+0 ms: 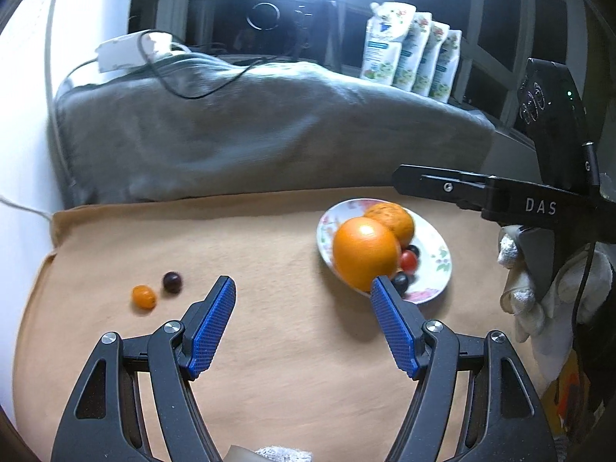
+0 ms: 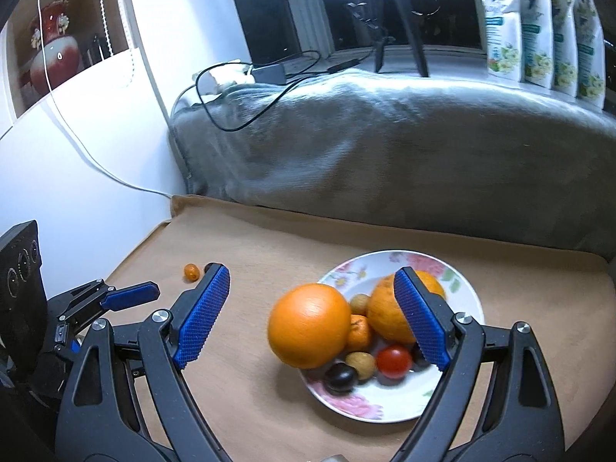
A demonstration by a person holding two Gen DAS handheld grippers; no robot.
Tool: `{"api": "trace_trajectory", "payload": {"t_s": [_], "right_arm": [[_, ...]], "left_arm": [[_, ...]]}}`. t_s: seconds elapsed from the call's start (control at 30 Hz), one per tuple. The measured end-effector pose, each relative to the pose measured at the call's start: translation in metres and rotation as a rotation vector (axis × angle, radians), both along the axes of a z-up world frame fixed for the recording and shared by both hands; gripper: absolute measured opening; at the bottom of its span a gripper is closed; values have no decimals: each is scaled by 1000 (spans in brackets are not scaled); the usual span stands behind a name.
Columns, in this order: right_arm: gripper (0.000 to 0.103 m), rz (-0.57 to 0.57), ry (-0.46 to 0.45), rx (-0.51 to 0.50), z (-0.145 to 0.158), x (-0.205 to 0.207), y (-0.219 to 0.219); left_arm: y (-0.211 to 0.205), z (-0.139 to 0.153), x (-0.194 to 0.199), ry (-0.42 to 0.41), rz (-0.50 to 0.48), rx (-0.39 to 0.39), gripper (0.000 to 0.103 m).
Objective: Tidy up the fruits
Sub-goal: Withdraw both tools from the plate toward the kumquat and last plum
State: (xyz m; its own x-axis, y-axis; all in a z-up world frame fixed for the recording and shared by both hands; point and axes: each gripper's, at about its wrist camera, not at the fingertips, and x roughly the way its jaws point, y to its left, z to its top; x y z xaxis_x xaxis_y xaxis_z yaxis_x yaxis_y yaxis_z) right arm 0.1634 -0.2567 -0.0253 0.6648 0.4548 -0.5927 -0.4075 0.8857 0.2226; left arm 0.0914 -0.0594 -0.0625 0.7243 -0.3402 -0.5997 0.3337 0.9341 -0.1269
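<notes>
We see left gripper and right gripper with jaws apart, empty, above tan cloth. Floral plate at right carries heaped fruit; large orange overhangs its near-left rim. Kumquat and dark grape lie loose on cloth, far left. We judge risks: nudged orange rolls off plate; small round fruit squirts from pads; crowded grippers collide.

Both grippers open, tilted downward, nothing held

The left gripper has its 2 blue-padded fingers spread wide with nothing between them. The right gripper is likewise spread and empty, and in the left wrist view a white-gloved hand grips its black handle.
</notes>
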Motion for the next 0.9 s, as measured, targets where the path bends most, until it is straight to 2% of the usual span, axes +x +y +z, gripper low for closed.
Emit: {"api": "trace_trajectory", "payload": {"t_s": [0.23, 0.47, 0.7, 0.9], "right_arm": [[90, 58, 49, -66, -4, 11, 32], [90, 120, 67, -88, -8, 15, 61], [90, 176, 89, -93, -11, 23, 91], [90, 214, 146, -63, -19, 38, 115]], "left_arm": [[30, -6, 2, 13, 53, -6, 73], [59, -14, 4, 29, 99, -15, 73], [86, -22, 5, 40, 139, -25, 73], [110, -34, 11, 67, 172, -39, 73]]}}
